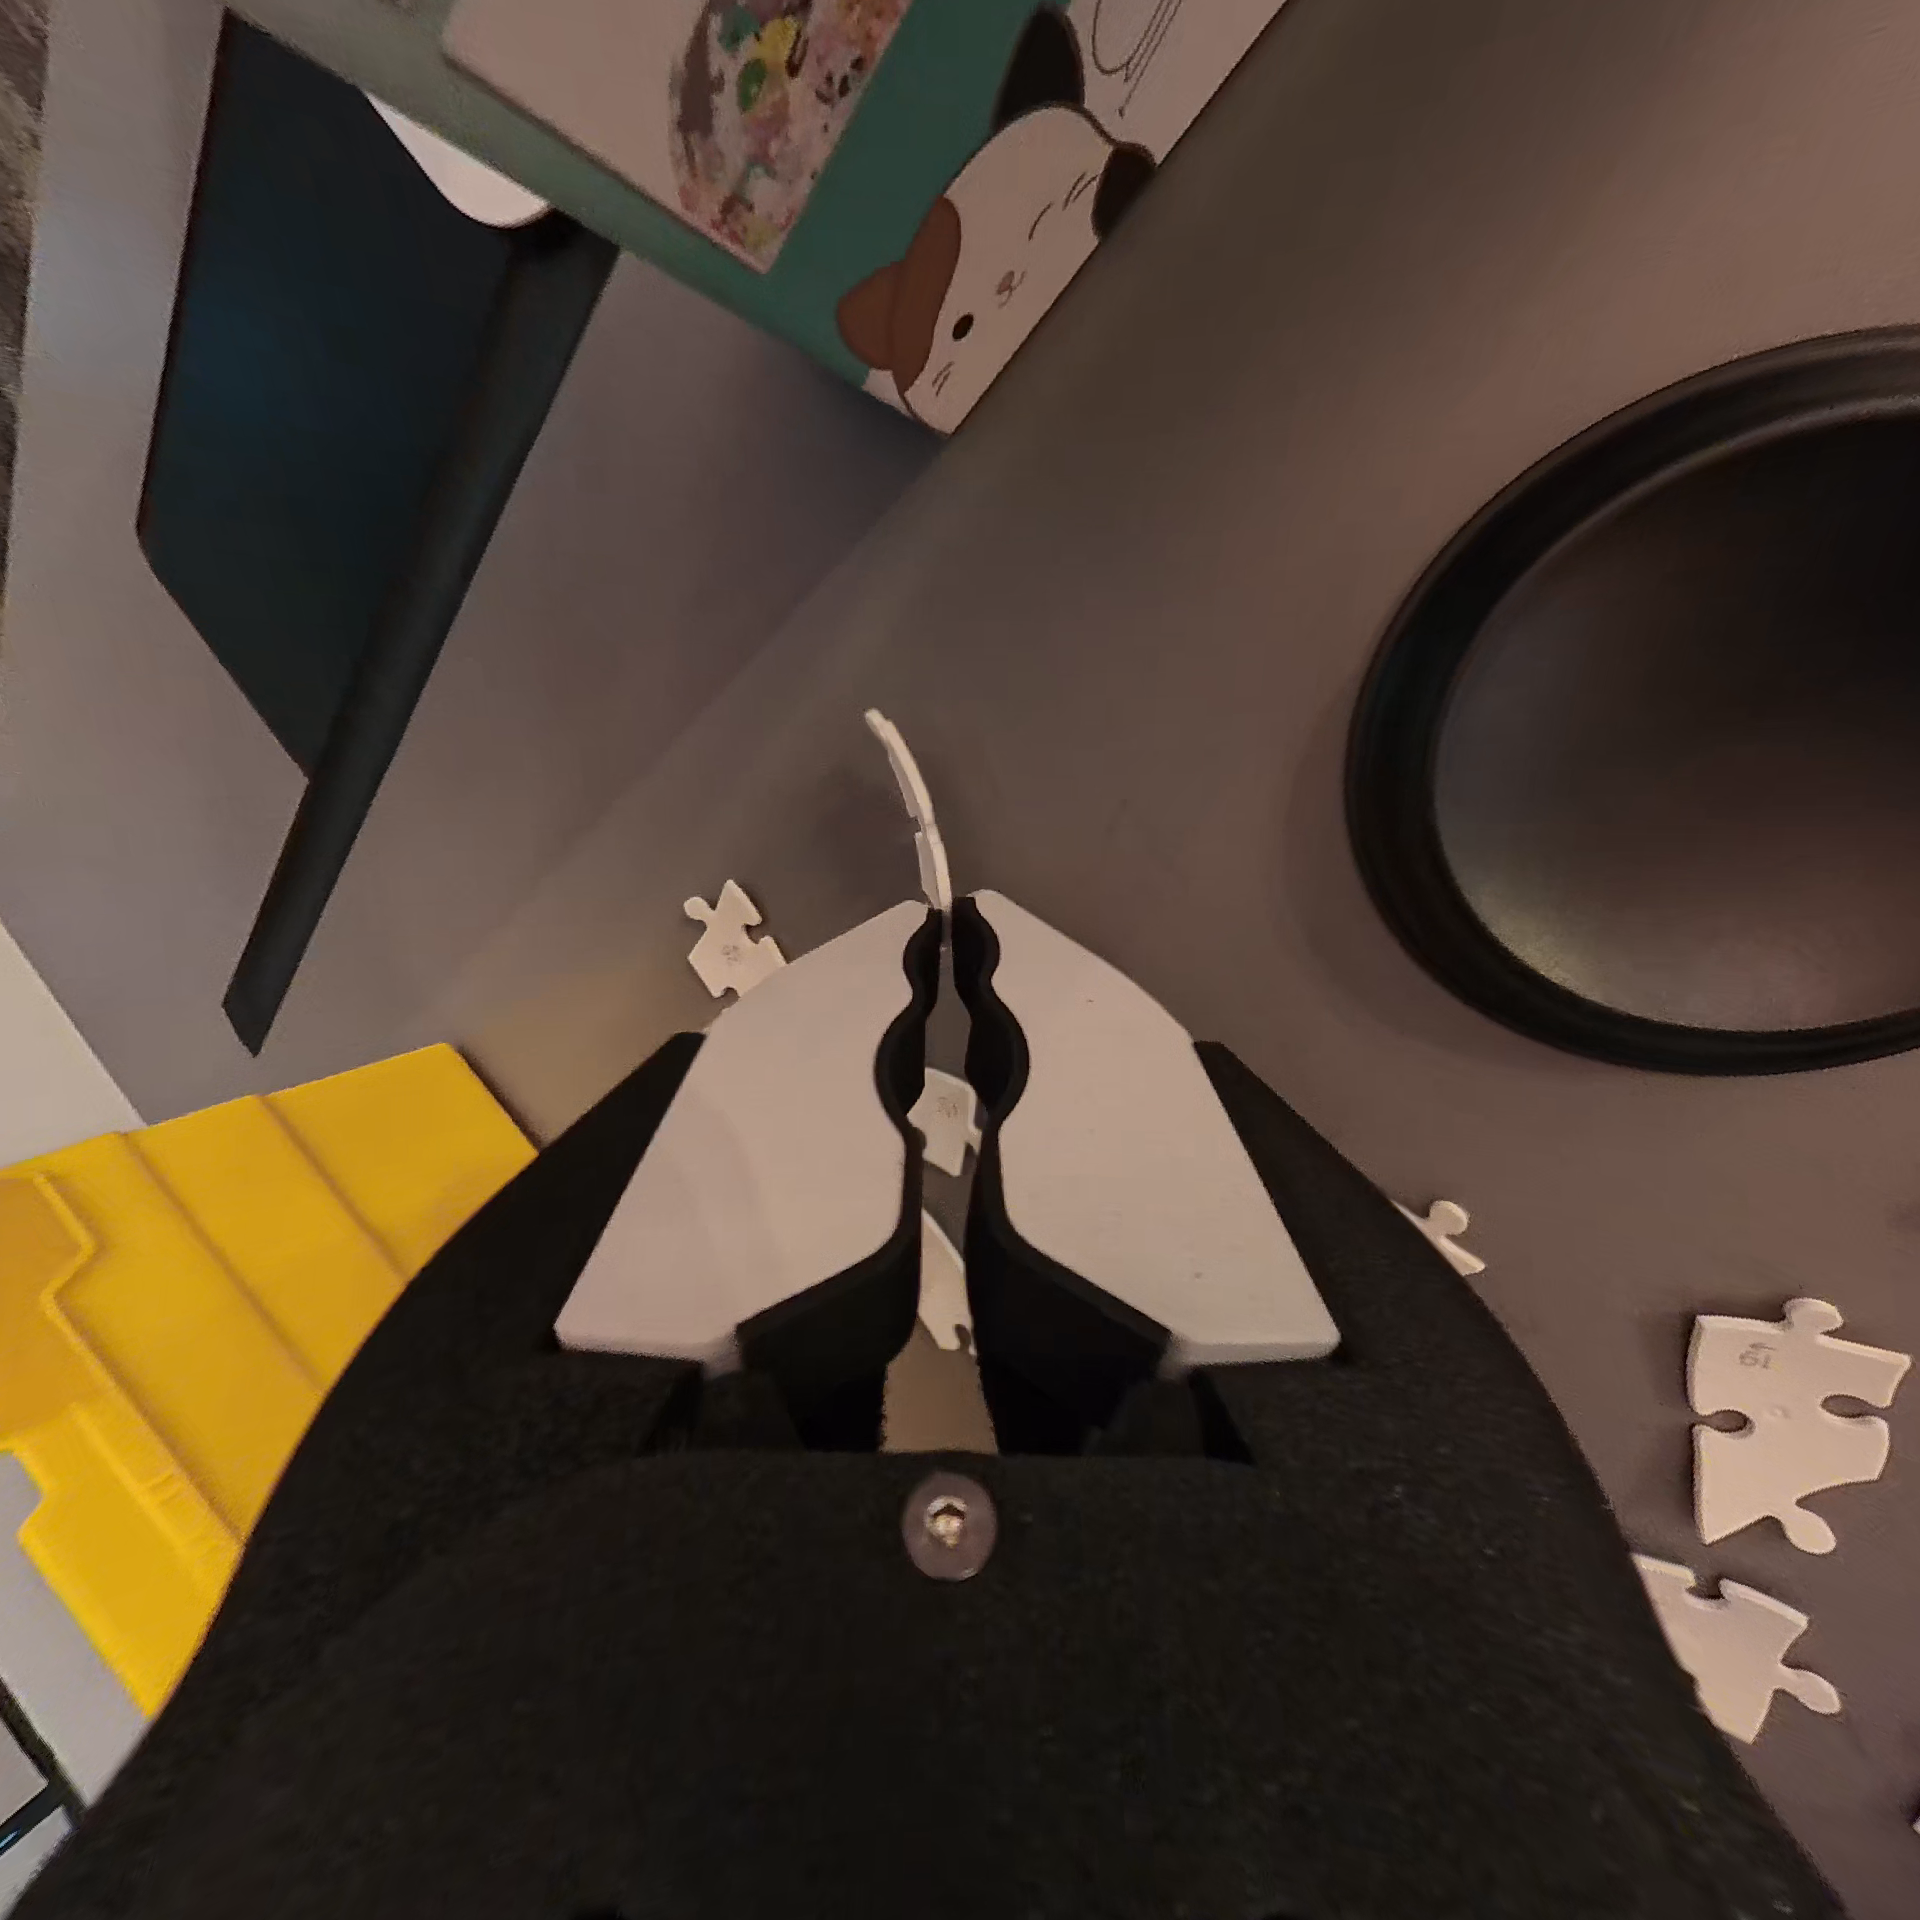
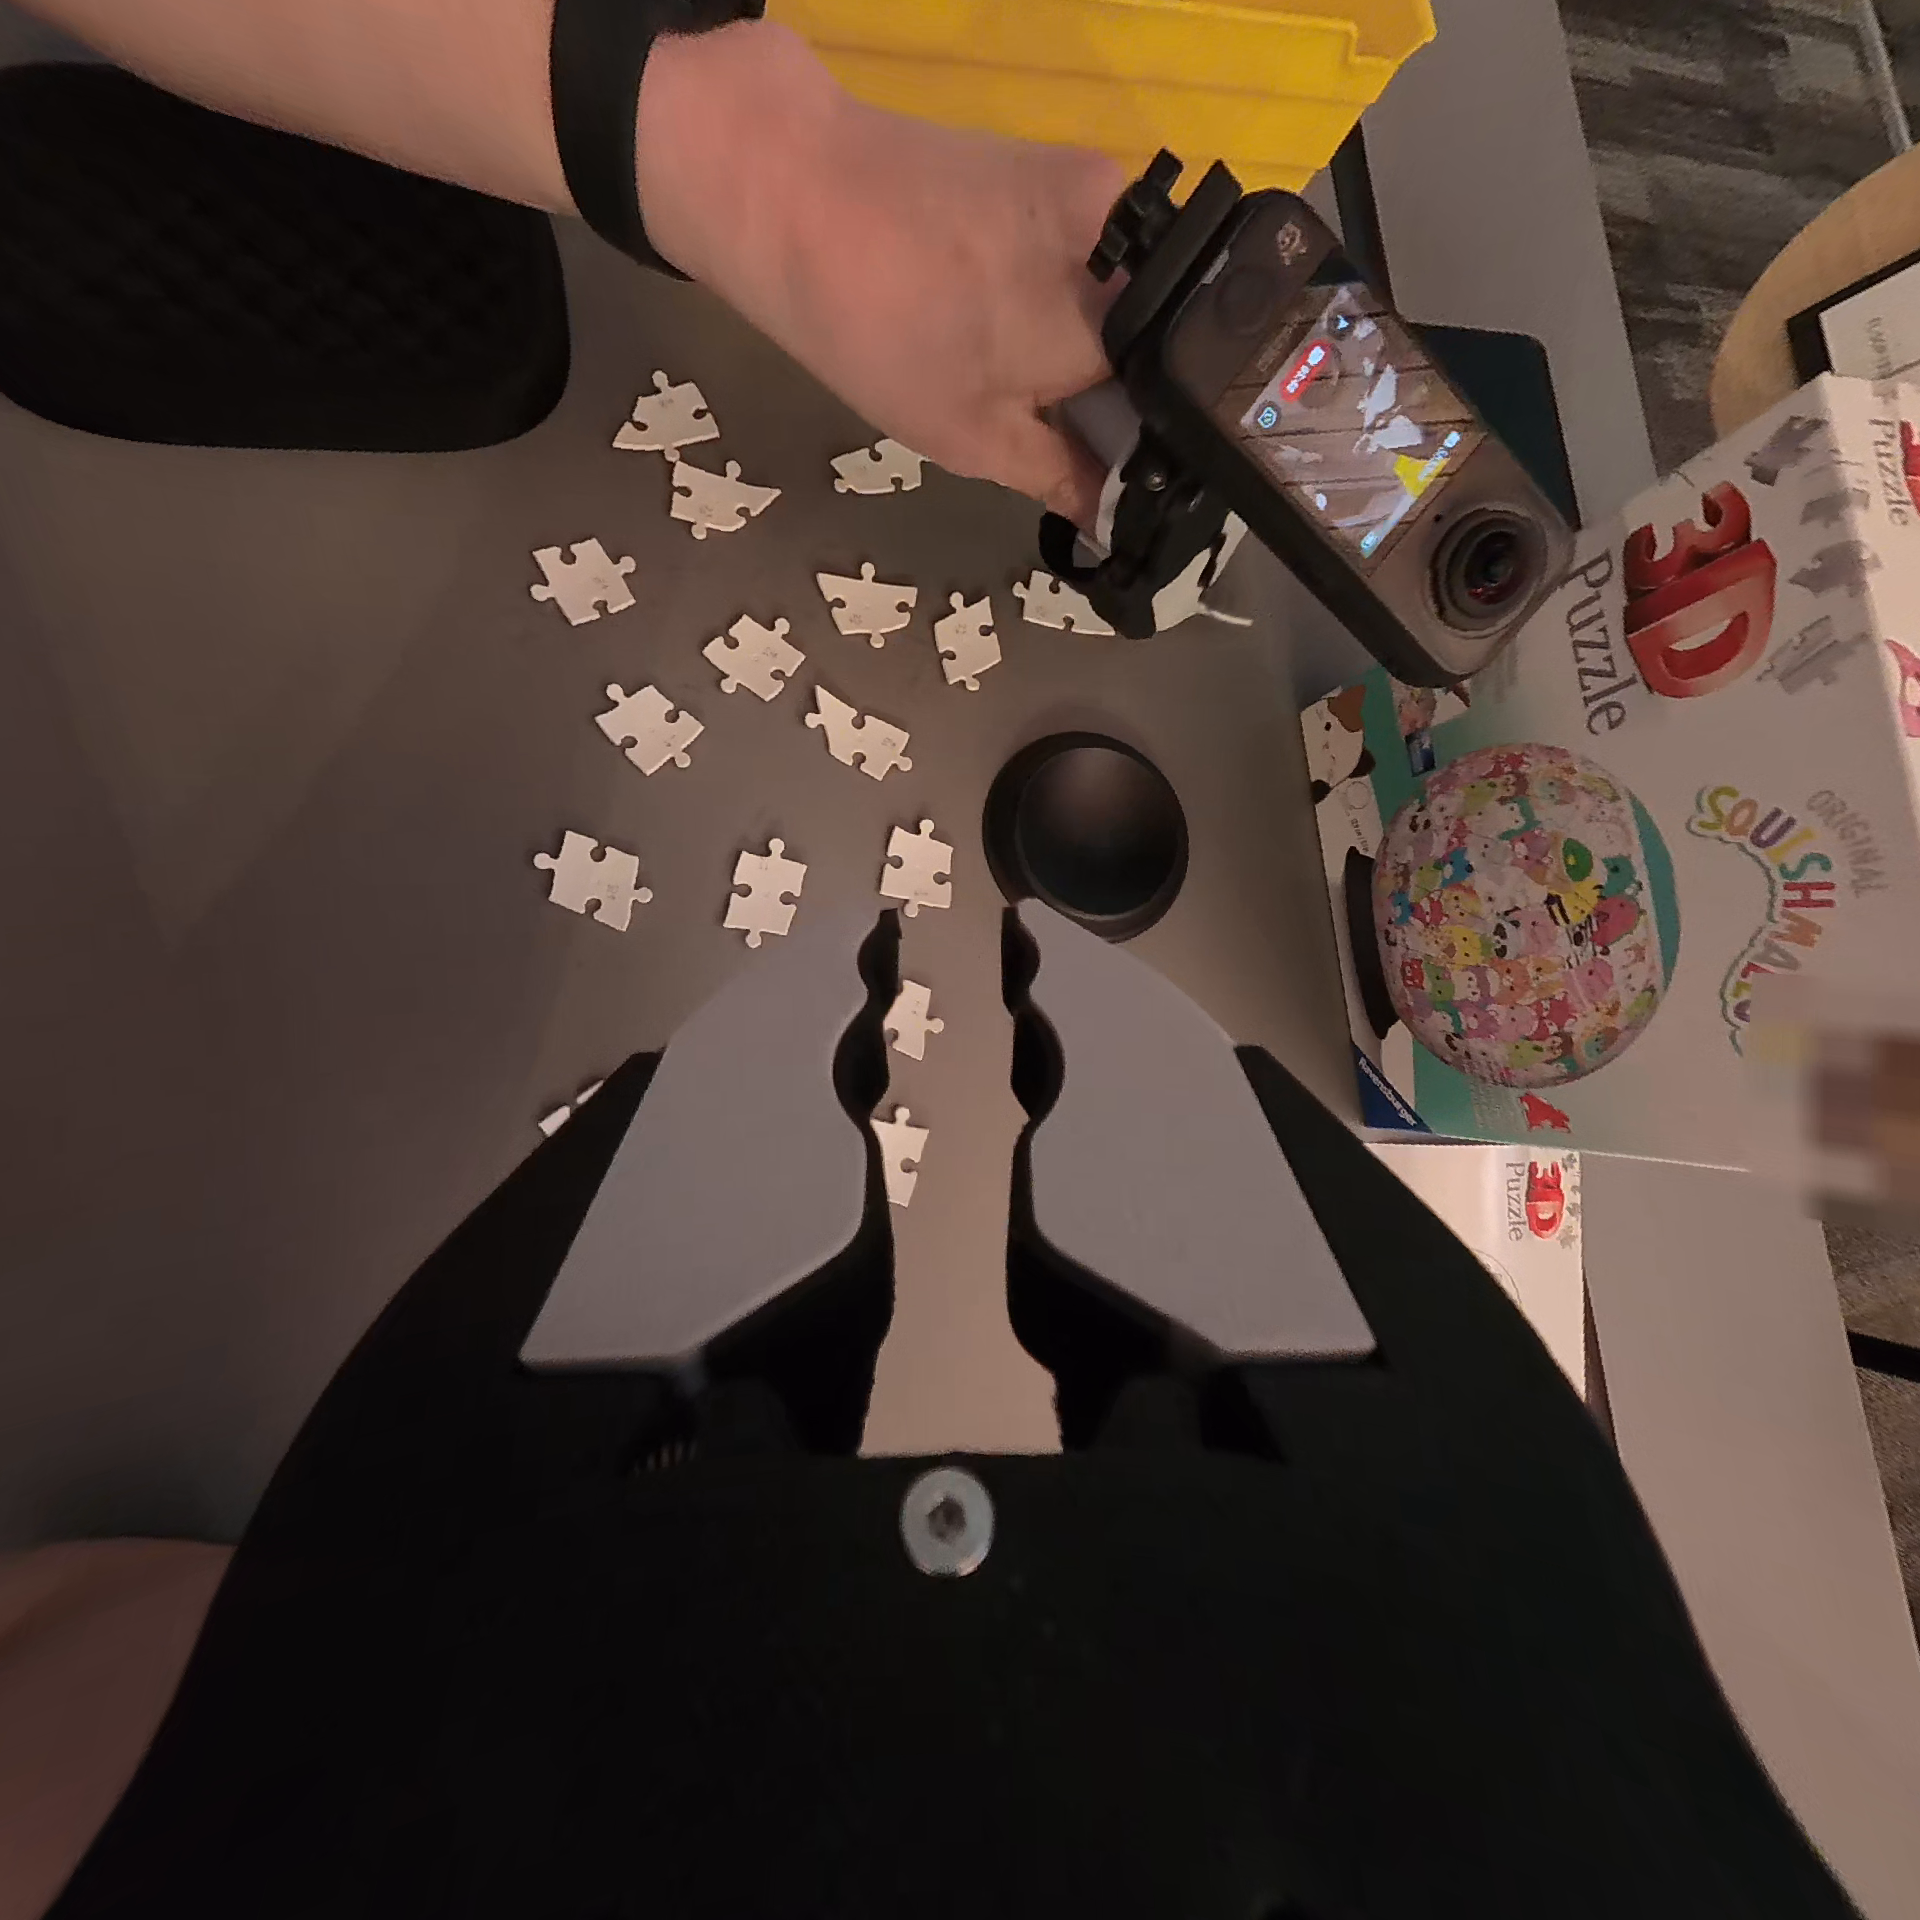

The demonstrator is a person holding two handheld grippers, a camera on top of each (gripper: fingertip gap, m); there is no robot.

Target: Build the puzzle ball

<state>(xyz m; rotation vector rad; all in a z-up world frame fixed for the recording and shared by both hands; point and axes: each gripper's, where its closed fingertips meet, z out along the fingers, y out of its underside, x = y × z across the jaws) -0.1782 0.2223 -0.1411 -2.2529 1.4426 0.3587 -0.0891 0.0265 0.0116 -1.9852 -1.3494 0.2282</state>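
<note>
My left gripper (image 1: 948, 914) is shut on a curved white puzzle piece (image 1: 920, 805), seen edge-on and sticking out past the fingertips above the grey table. Loose white pieces (image 1: 1782, 1423) lie face down to its right. The black round stand (image 1: 1662, 717) sits ahead on the right. In the right wrist view my right gripper (image 2: 943, 925) is open and empty, held above the table over several scattered white pieces (image 2: 753, 657). The stand (image 2: 1086, 831) lies just beyond its right fingertip. The left gripper (image 2: 1153, 582) shows farther off, held by a hand (image 2: 883, 281).
The puzzle box (image 2: 1621, 831) with a picture of the colourful ball lies at the right; it also shows in the left wrist view (image 1: 831, 177). A yellow bin (image 2: 1101, 73) stands at the far edge. A black chair back (image 2: 260, 260) is at the left. Across from one pair of fingers to the other is roughly 25 cm.
</note>
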